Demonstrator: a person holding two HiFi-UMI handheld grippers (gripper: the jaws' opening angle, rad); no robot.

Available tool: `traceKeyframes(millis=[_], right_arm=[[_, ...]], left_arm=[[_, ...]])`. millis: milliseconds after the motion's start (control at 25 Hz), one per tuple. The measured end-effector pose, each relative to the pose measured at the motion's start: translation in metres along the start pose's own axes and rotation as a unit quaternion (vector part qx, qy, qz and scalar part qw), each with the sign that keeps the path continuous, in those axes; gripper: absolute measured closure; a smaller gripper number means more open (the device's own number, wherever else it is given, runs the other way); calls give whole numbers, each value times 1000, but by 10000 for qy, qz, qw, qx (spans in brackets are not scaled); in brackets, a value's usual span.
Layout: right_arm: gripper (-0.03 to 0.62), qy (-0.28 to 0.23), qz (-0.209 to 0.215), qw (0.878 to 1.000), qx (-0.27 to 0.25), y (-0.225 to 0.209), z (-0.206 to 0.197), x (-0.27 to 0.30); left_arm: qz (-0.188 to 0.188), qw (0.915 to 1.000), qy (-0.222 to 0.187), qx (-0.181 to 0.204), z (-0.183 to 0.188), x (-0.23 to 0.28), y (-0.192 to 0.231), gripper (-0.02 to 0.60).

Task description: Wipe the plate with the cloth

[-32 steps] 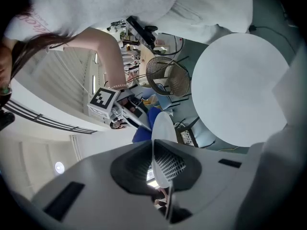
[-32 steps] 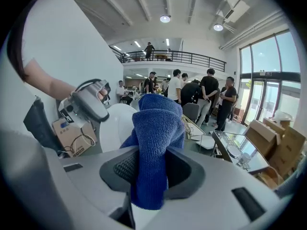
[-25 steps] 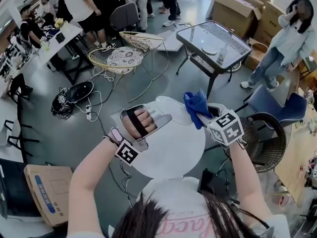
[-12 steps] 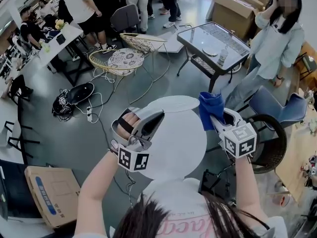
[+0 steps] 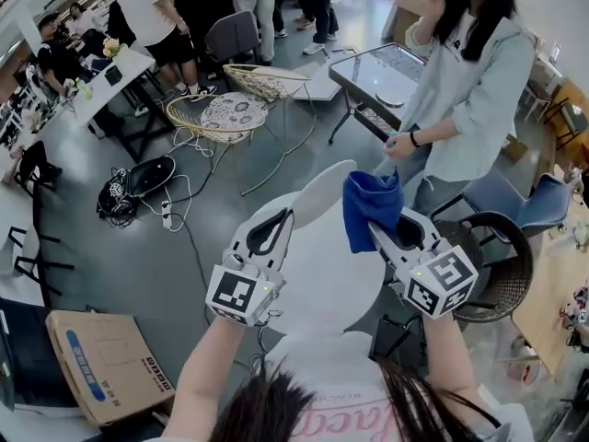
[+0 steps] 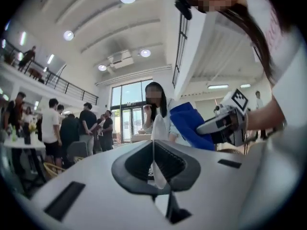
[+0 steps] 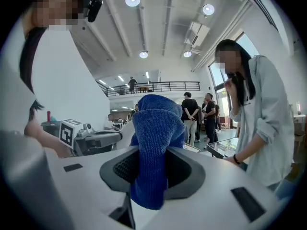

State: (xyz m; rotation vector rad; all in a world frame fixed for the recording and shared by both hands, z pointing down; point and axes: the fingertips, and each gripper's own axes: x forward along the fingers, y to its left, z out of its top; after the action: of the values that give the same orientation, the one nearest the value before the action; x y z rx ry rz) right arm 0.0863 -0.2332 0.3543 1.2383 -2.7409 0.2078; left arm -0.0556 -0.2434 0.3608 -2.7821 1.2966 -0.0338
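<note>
left gripper (image 5: pixel 278 219) clenches the rim of the round white plate (image 5: pixel 327 270), likely stiff and slippery; right gripper (image 5: pixel 379 232) clamps the soft blue cloth (image 5: pixel 371 203).

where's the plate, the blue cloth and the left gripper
plate (image 5: pixel 333 261): head view, on its bare white face.
blue cloth (image 7: pixel 156 147): right gripper view, middle of the bunch held between the jaws.
left gripper (image 5: pixel 274 225): head view, midway between its fingertips, at the plate's edge.

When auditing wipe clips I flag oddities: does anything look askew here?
Only the plate: it's held in mid-air, tilted, pinched by its rim in the left gripper. The right gripper grips the cloth. No spill or damage shows.
</note>
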Motion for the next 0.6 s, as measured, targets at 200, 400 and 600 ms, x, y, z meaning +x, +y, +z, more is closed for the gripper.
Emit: traceKeyframes(millis=[200, 400, 600], right_arm=[[461, -176, 142, 9997, 62, 21, 1, 6], [461, -259, 133, 9995, 140, 30, -4, 12], [461, -353, -187, 9991, 128, 27, -4, 17]], left_arm=[[3, 9882, -21, -1532, -11, -15, 6, 565], [92, 9732, -2, -2296, -18, -24, 10, 565], [249, 9559, 23, -2927, -27, -31, 16, 565]])
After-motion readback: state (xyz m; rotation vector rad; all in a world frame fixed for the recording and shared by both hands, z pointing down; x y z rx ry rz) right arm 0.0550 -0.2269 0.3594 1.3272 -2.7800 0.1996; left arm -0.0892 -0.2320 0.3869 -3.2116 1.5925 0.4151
